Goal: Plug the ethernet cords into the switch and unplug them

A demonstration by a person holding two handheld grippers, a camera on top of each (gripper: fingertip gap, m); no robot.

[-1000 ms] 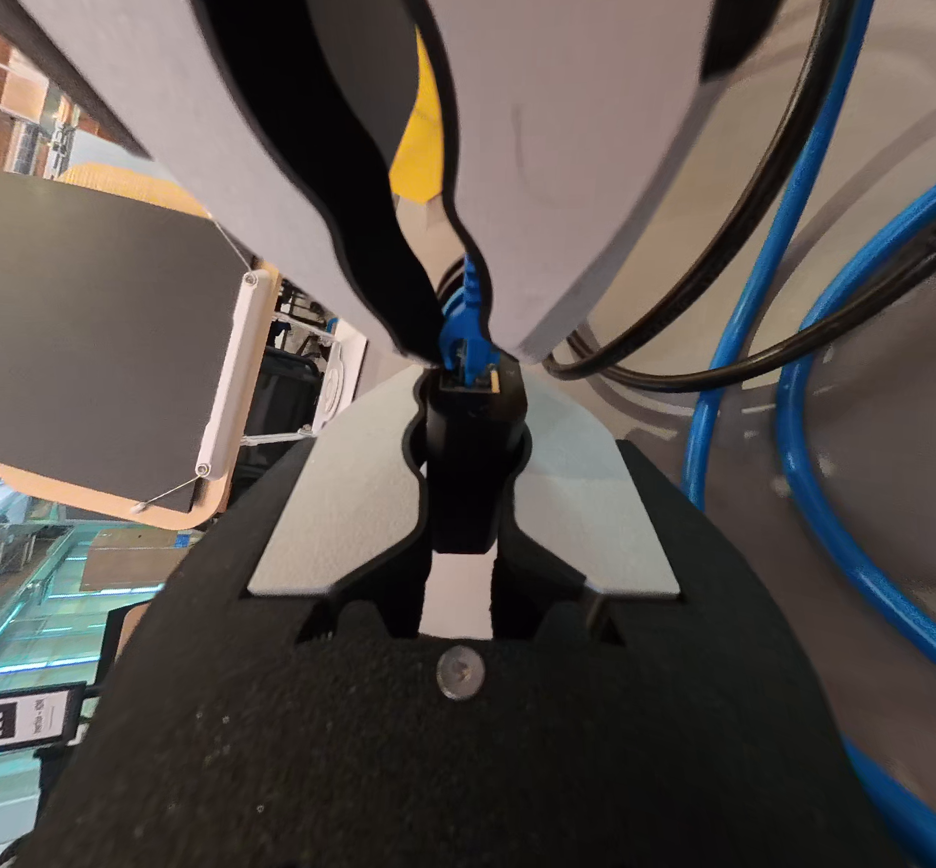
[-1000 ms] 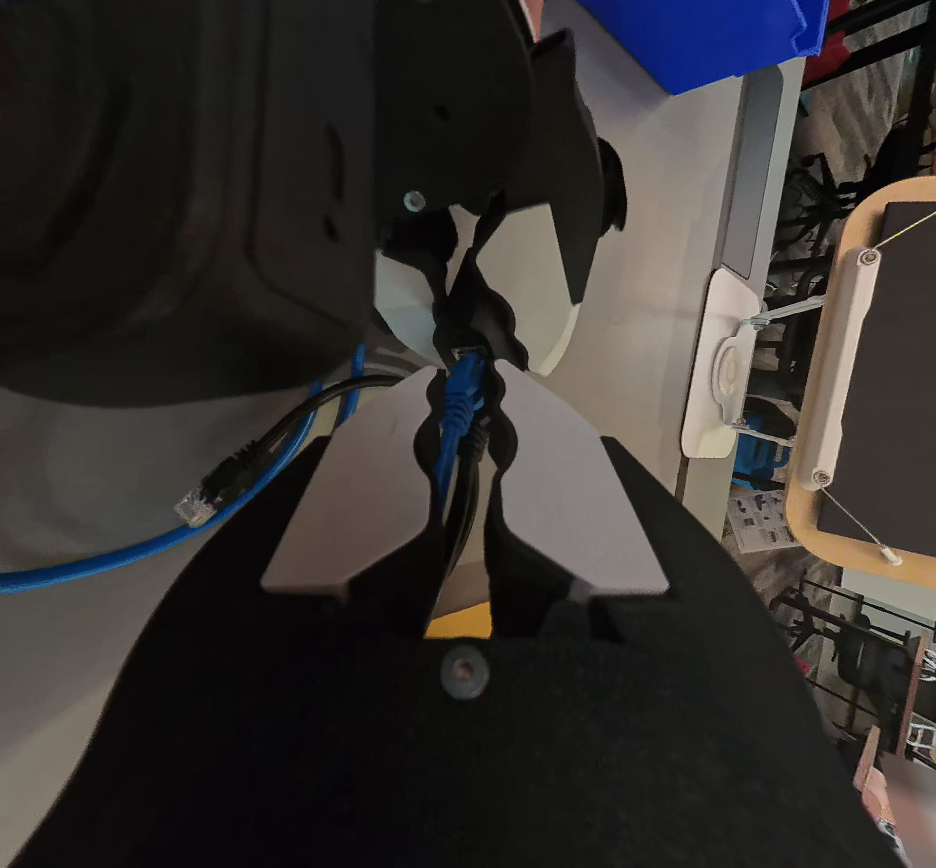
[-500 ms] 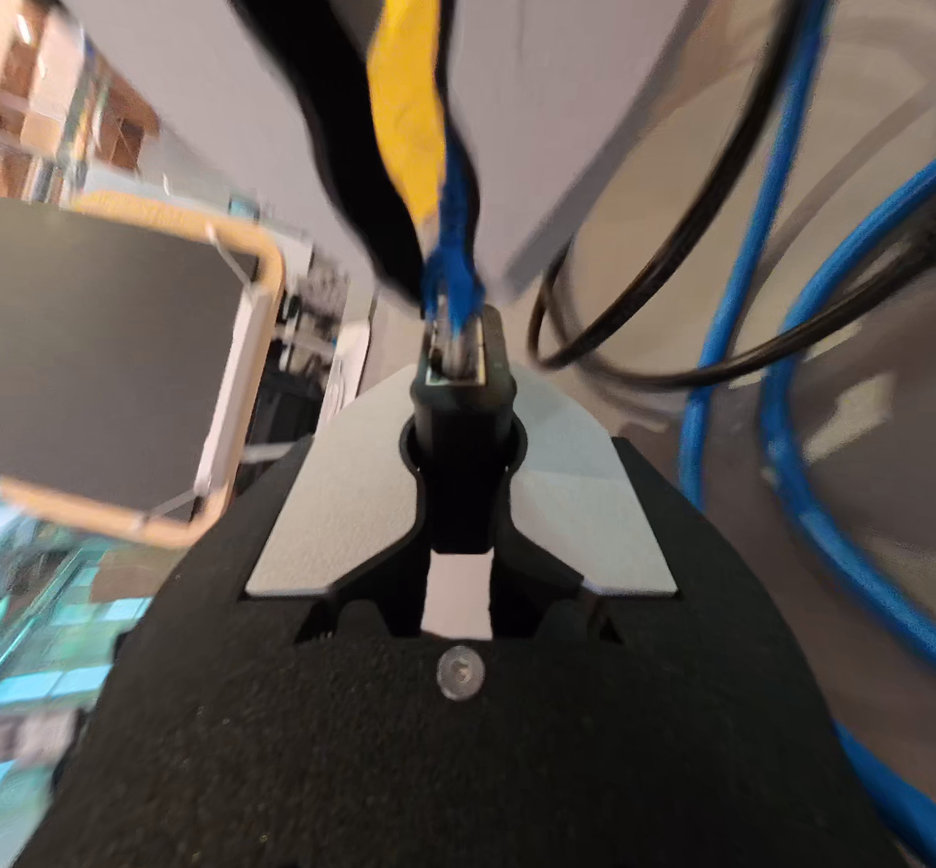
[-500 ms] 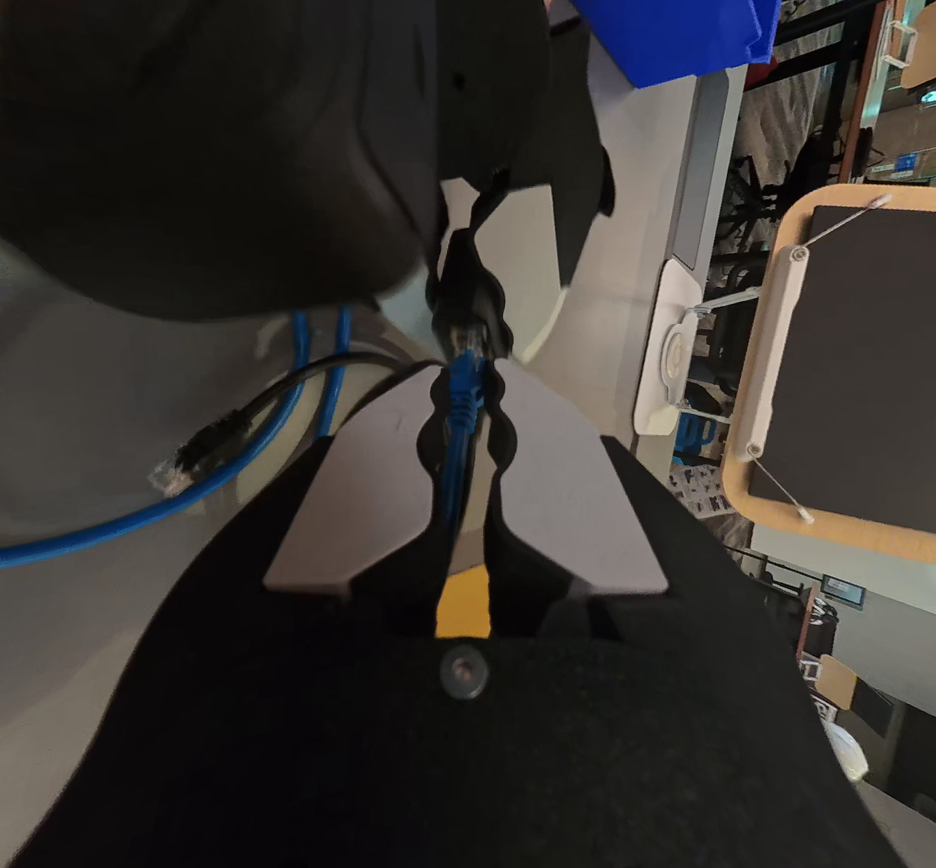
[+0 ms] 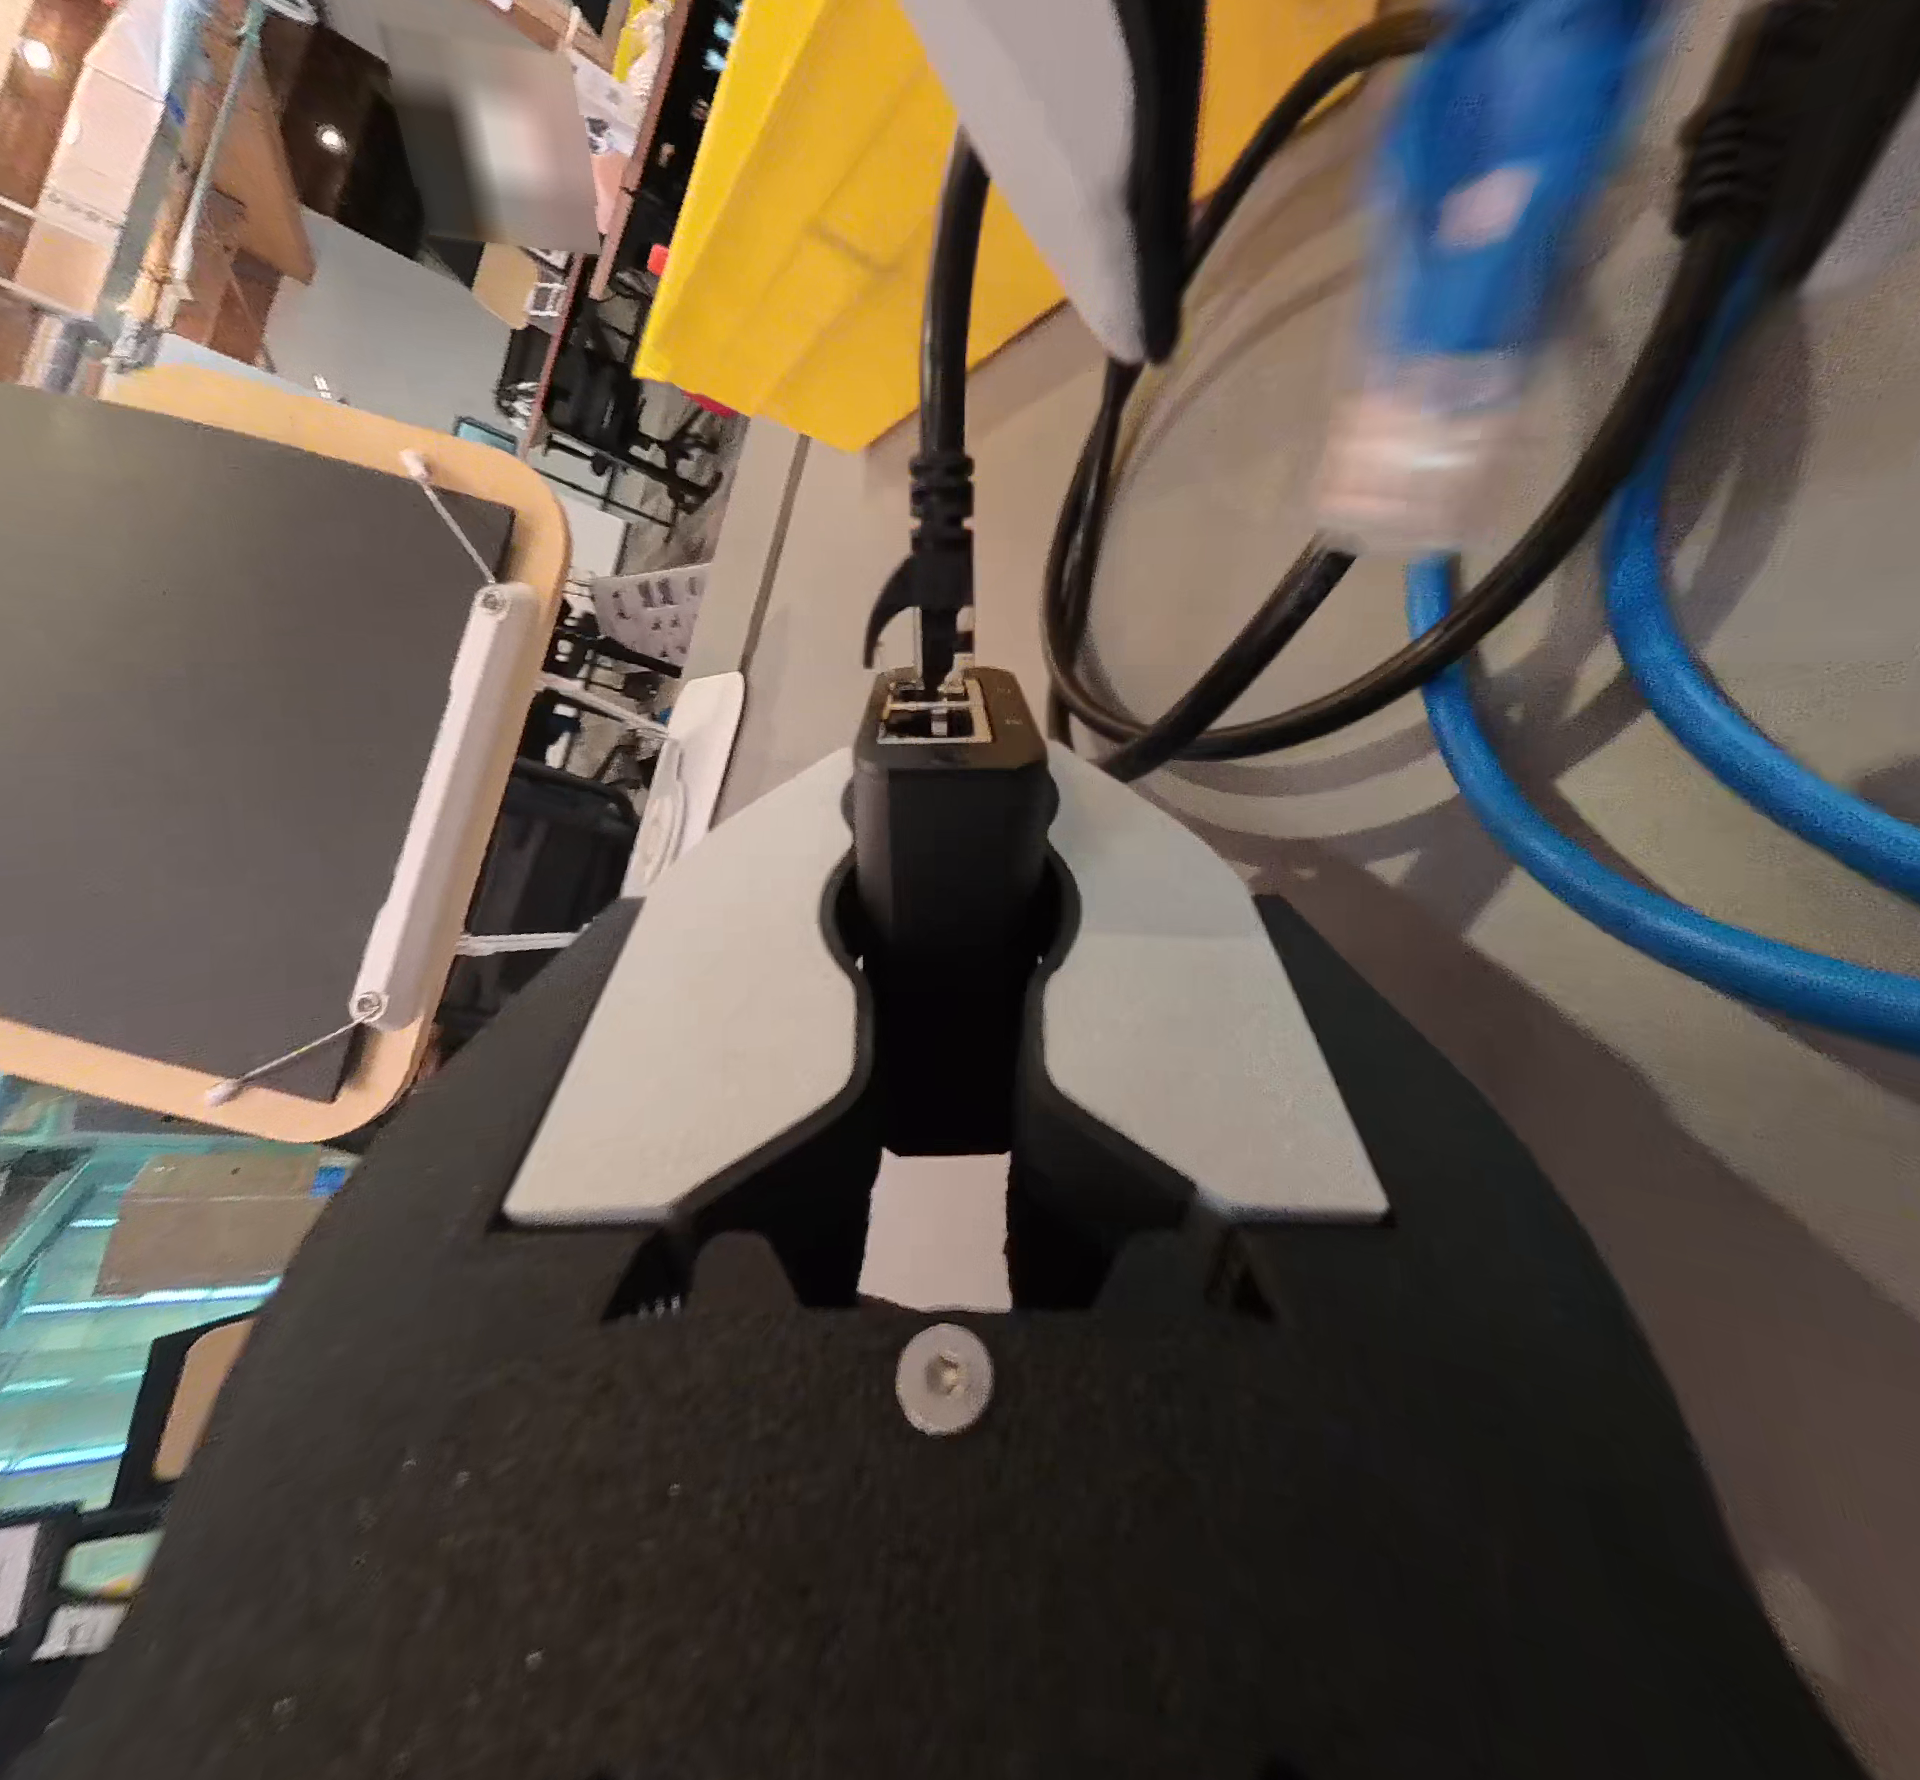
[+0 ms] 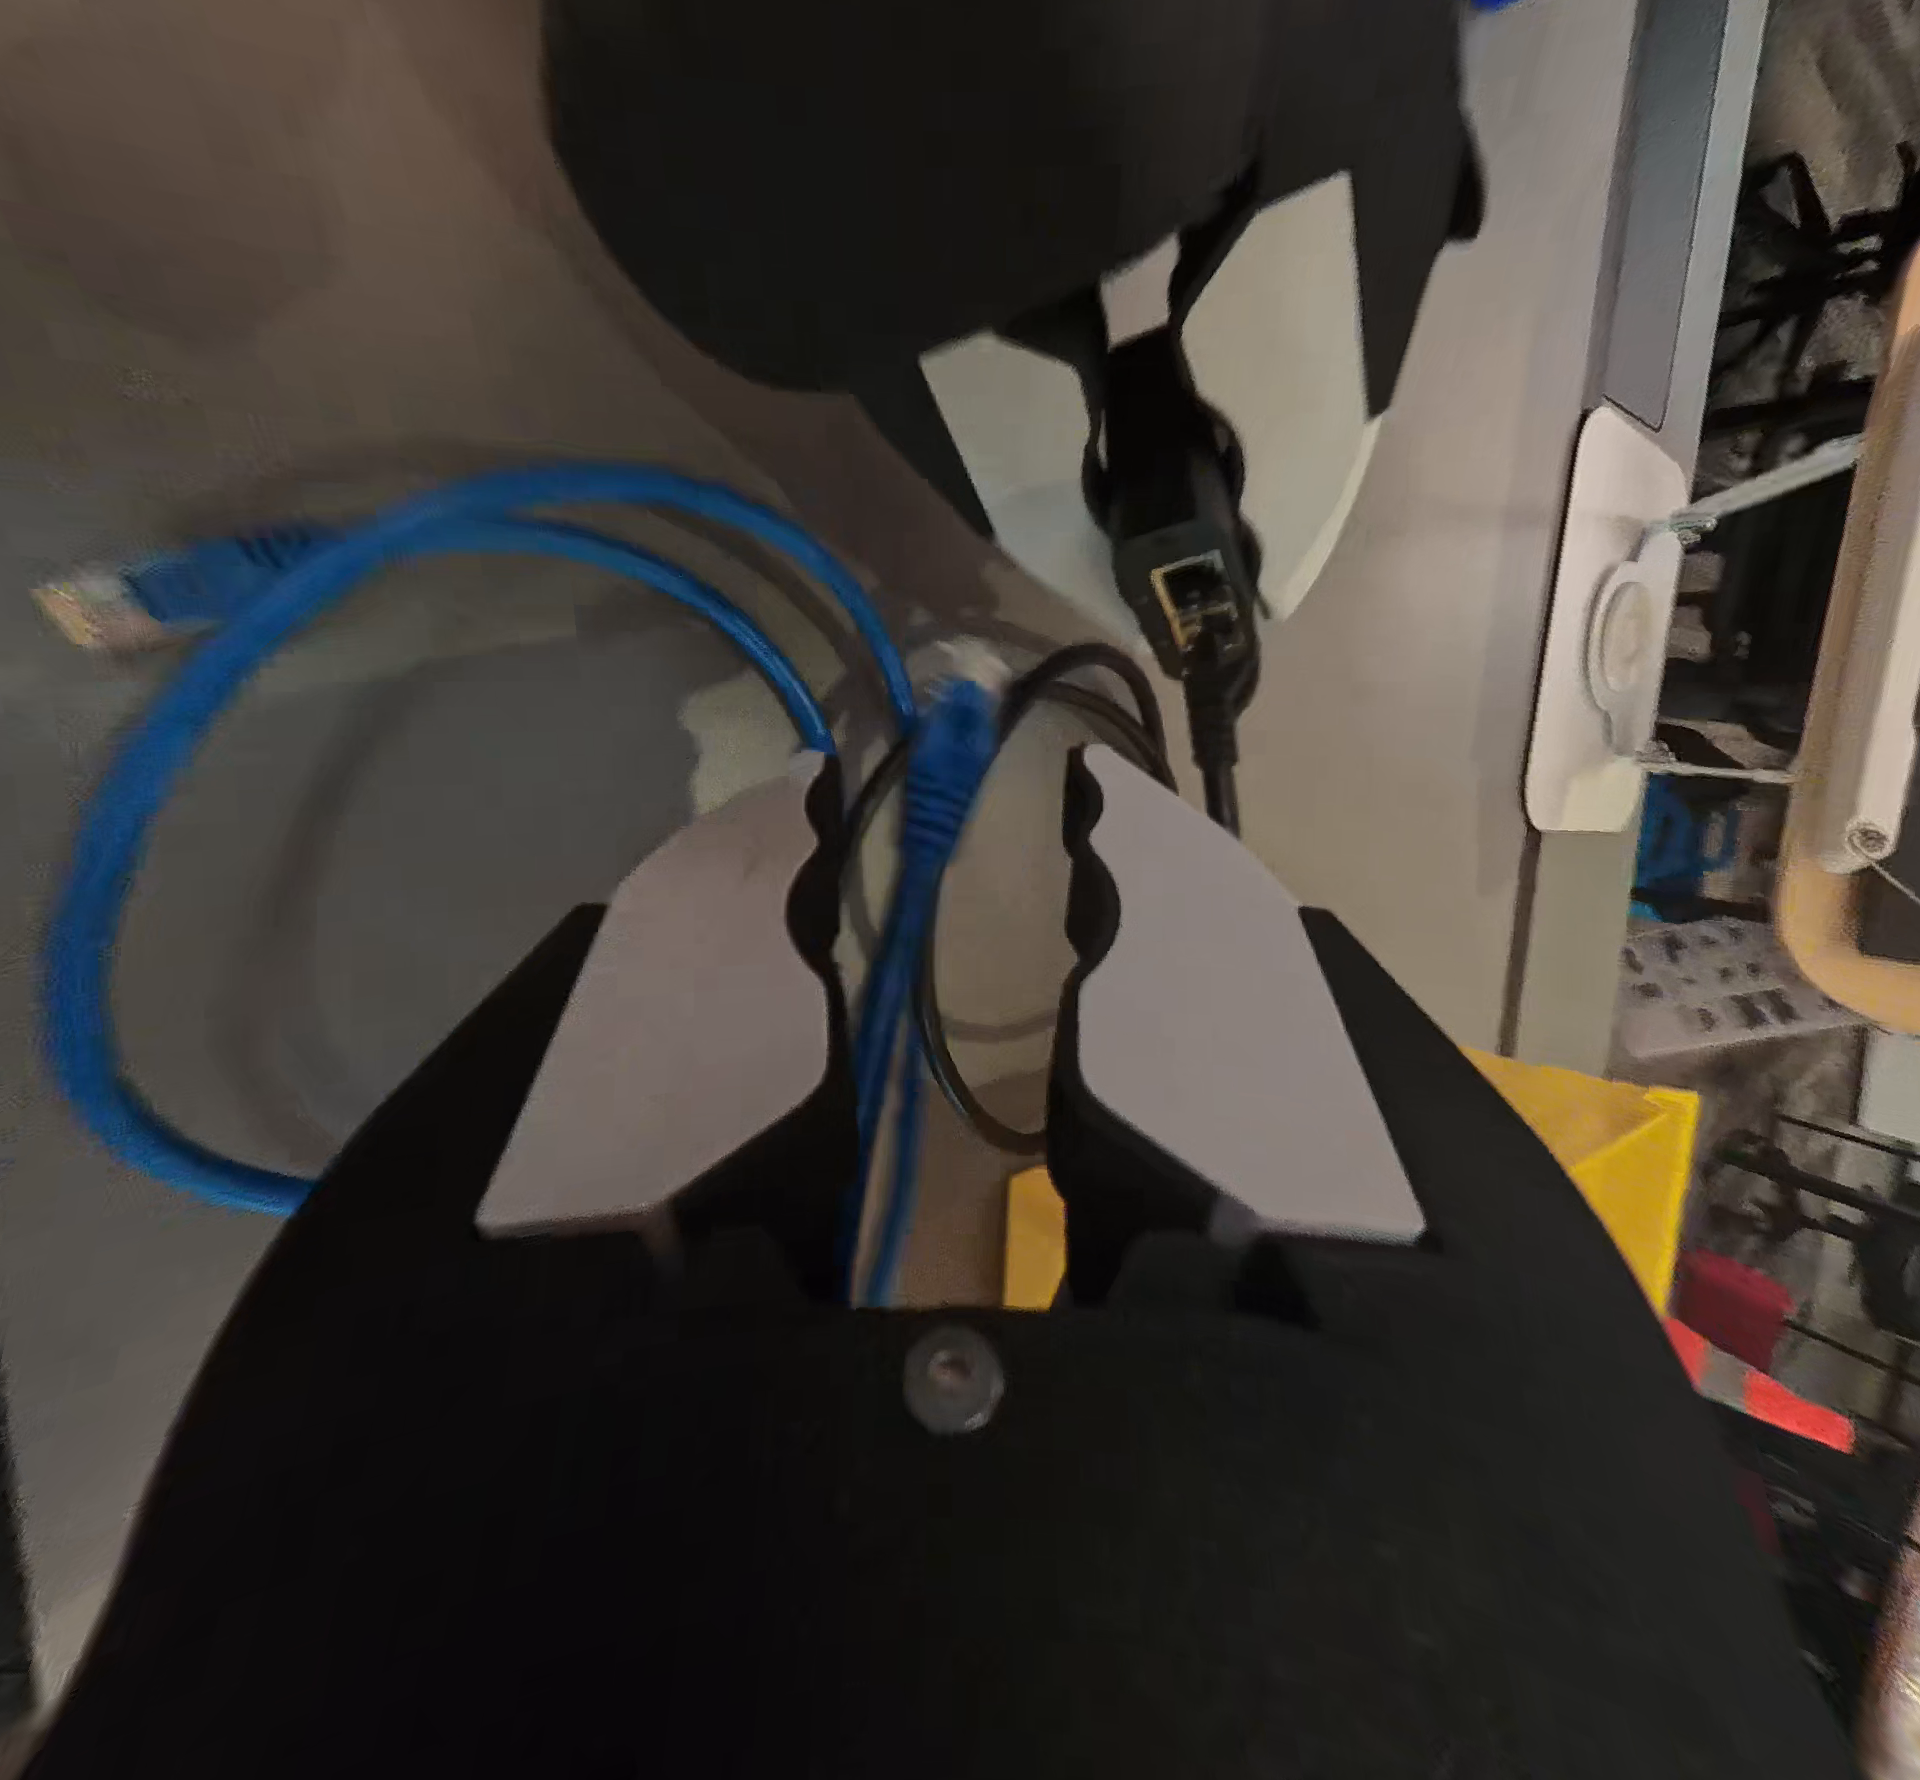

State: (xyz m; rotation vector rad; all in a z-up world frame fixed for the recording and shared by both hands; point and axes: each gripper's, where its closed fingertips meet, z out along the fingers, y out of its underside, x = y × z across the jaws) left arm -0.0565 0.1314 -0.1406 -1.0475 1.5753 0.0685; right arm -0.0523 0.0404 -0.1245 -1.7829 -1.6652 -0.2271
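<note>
The left gripper (image 5: 951, 795) is clamping the little black switch (image 5: 948, 857) tight between its fingers, ports facing away from it. One port is sitting empty; the black cord (image 5: 943, 483) is plugged into the other. The right gripper (image 6: 945, 795) is spread wide with the blue cord (image 6: 935, 774) running loosely down the gap, seemingly gripped by nothing, its clear plug (image 6: 961, 665) just past the fingertips and apart from the switch.

Guessing the black one's next: pinch the ridged rubbery boot close to the port, squeeze the latch tab, pull straight out while the left is holding steady. Both cords are smooth, springy loops, so they'll be flopping around.
</note>
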